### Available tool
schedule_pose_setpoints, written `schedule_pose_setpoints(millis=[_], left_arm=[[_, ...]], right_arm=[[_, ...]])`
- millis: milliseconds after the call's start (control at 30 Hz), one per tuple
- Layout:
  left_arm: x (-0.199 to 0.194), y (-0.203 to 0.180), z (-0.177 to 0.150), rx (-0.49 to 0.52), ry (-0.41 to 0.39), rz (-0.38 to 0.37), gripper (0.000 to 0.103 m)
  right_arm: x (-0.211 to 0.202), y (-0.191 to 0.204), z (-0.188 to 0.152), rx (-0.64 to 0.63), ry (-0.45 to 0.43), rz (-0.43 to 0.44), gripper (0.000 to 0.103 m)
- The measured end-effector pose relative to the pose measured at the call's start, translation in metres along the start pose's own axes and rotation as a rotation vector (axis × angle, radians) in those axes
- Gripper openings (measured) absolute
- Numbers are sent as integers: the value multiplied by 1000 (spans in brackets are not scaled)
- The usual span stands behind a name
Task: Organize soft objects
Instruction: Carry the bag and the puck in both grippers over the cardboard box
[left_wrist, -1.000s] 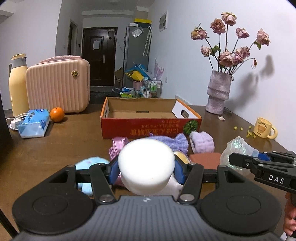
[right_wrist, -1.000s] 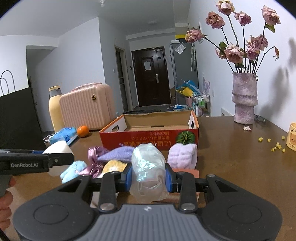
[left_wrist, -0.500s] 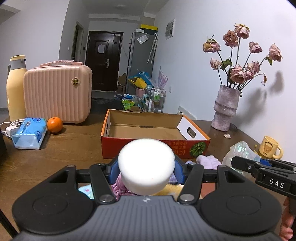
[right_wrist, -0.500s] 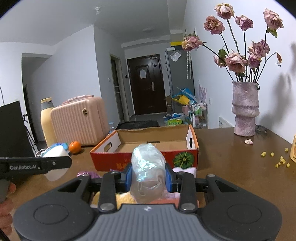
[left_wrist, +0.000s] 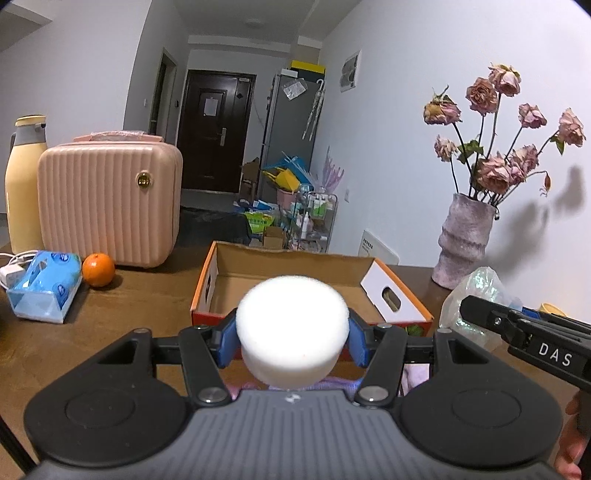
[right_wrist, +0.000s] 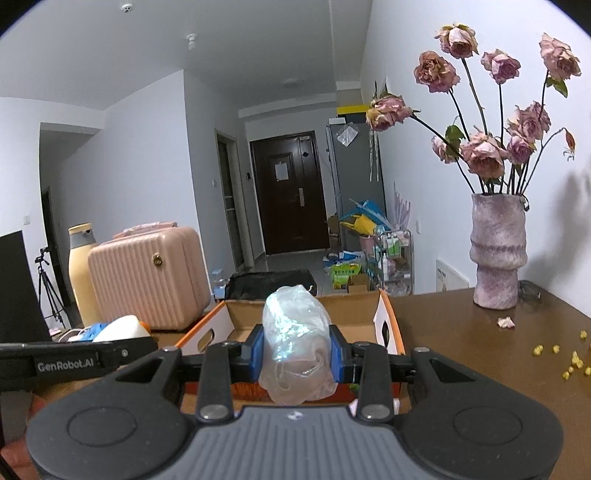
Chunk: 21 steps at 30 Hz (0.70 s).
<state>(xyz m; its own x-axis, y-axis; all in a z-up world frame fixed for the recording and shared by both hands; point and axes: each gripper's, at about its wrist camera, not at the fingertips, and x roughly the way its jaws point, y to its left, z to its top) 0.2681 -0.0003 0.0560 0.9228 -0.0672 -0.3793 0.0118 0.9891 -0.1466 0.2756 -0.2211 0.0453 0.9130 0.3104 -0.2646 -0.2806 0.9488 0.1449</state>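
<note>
Left hand-held gripper and white sponge hide the cardboard box's front wall and most purple soft items; yellow mug barely visible; box lettering unreadable.

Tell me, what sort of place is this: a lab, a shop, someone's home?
Most likely someone's home, a flat's living or dining area. A dark front door closes off a hallway, a tall fridge stands beside it, and a wooden table holds a vase of dried roses and a pink suitcase.
</note>
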Motion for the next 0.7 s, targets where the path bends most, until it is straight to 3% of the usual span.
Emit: schedule_pose_setpoints(millis=[333, 700], left_arm=[[26, -4, 24, -5, -39, 25, 58], [65, 4, 42, -47, -32, 84, 58]], right_arm=[[32, 11, 29, -48, -35, 17, 34], [74, 6, 39, -74, 4, 27, 34]])
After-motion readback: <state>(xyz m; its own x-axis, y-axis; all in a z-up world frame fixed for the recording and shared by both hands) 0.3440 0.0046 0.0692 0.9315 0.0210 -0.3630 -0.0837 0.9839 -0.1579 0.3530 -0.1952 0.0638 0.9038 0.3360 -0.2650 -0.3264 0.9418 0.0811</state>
